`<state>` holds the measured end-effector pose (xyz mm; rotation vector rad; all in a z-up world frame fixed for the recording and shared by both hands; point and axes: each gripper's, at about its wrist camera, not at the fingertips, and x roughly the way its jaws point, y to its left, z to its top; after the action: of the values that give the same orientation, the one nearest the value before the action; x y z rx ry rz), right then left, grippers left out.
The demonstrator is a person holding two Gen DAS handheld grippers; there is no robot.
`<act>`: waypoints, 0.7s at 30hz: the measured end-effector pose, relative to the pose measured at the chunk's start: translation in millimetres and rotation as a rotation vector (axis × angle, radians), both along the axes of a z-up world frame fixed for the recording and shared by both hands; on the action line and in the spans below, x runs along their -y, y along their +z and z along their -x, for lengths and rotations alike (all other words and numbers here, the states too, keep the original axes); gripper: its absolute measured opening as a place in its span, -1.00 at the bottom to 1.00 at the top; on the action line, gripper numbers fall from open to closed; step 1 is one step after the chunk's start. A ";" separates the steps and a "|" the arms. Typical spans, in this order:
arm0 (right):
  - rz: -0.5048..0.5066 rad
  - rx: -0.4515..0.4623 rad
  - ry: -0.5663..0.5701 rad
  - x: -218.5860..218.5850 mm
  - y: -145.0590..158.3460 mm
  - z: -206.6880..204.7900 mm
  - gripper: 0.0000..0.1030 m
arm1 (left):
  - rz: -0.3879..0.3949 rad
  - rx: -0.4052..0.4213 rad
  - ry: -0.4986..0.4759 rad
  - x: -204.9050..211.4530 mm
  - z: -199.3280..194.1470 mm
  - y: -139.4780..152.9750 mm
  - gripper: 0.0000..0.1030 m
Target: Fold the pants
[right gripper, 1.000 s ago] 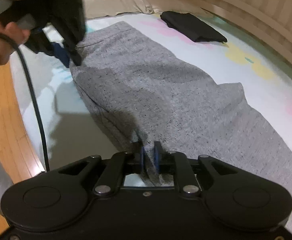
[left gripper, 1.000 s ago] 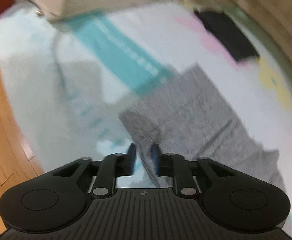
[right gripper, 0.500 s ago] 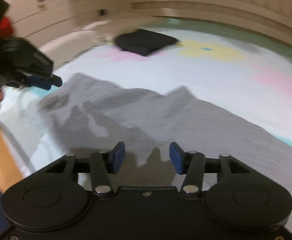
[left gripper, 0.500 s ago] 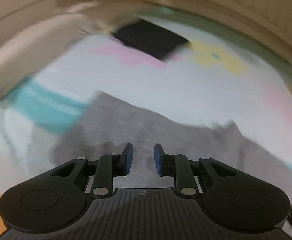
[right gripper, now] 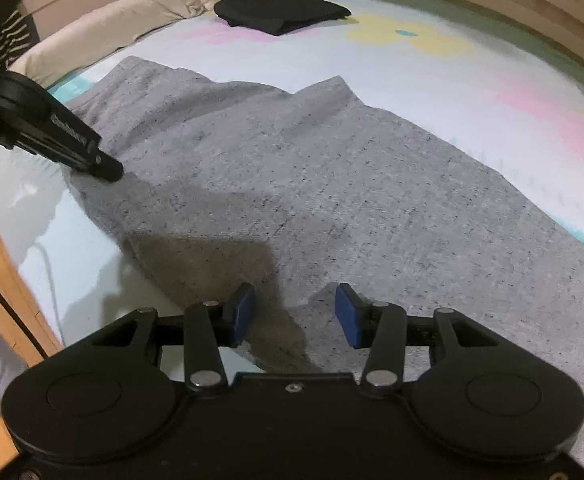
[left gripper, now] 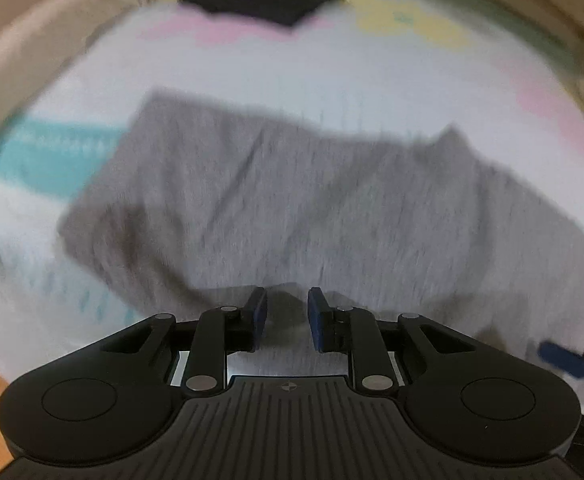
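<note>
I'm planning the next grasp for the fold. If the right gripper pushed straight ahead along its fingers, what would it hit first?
Most likely the grey pants: the right gripper points down at the cloth, its jaws open with nothing between them. The fabric spreads just beyond the fingertips, though how near is hard to judge.

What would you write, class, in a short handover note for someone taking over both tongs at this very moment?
Left tongs: open, holding nothing, above the near edge of the grey pants.
Right tongs: open, empty, over the same edge.
Things: the pants lie long across the pastel bedsheet; a folded black garment sits at the far side.
Done: the pants seem folded lengthwise, one leg over the other.
Left: probably the crosswise folds, then smoothing.
</note>
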<state>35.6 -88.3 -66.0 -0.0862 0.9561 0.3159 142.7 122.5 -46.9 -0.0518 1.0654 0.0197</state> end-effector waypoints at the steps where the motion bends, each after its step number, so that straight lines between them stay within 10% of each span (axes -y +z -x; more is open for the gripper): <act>1: -0.003 -0.006 -0.012 2.2 2.3 -2.9 0.04 | -0.030 0.042 -0.002 2.8 -3.3 8.4 -0.57; 6: -0.059 0.059 -0.133 23.8 20.4 -13.9 0.08 | -0.116 0.118 -0.024 15.4 -43.2 27.2 -0.42; 13: -0.124 0.044 -0.215 44.3 25.5 -32.9 0.09 | 0.009 -0.046 0.082 -10.1 -99.2 -28.9 -0.39; 21: -0.080 0.087 -0.164 36.2 30.6 -75.5 0.44 | 0.064 -0.010 0.236 -48.2 -102.9 -32.6 -0.43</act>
<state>111.1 -124.5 -35.4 0.0513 0.8570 0.1969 245.6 170.7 -79.5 -0.2351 1.0651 0.1994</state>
